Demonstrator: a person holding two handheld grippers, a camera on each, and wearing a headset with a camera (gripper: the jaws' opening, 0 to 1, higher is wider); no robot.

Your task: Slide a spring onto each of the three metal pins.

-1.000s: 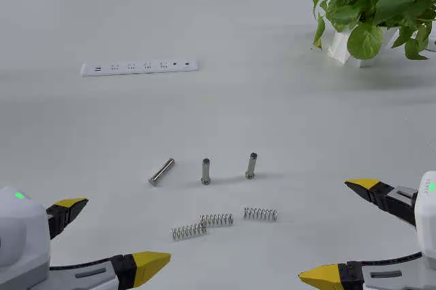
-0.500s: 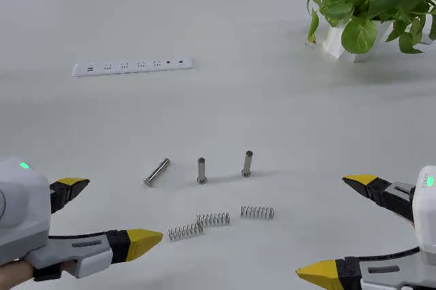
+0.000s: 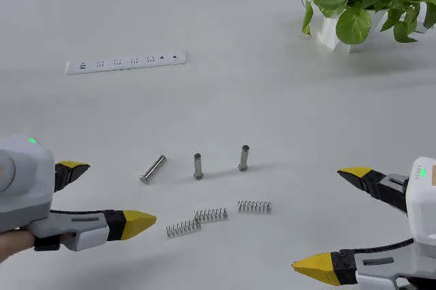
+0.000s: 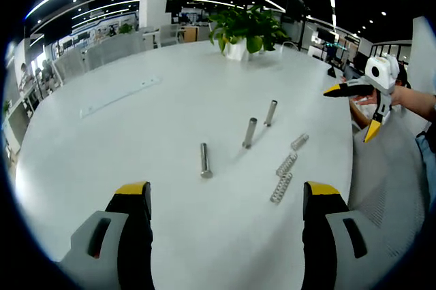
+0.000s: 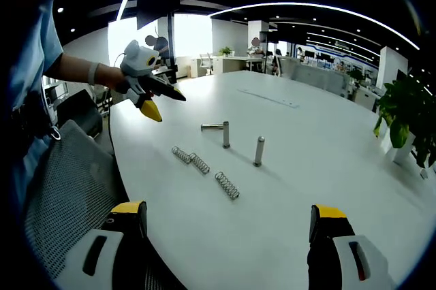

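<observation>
In the head view we see the left gripper at lower left and the right gripper at lower right, both with jaws wide apart, holding nothing. On the white table the lying pin, the middle pin and the right pin make a row, the last two upright. The three springs lie just below. The marks on the power strip, upper left, are too small to read. In the left gripper view, and likewise in the right gripper view, pins and springs sit at the centre, above the spread jaws.
</observation>
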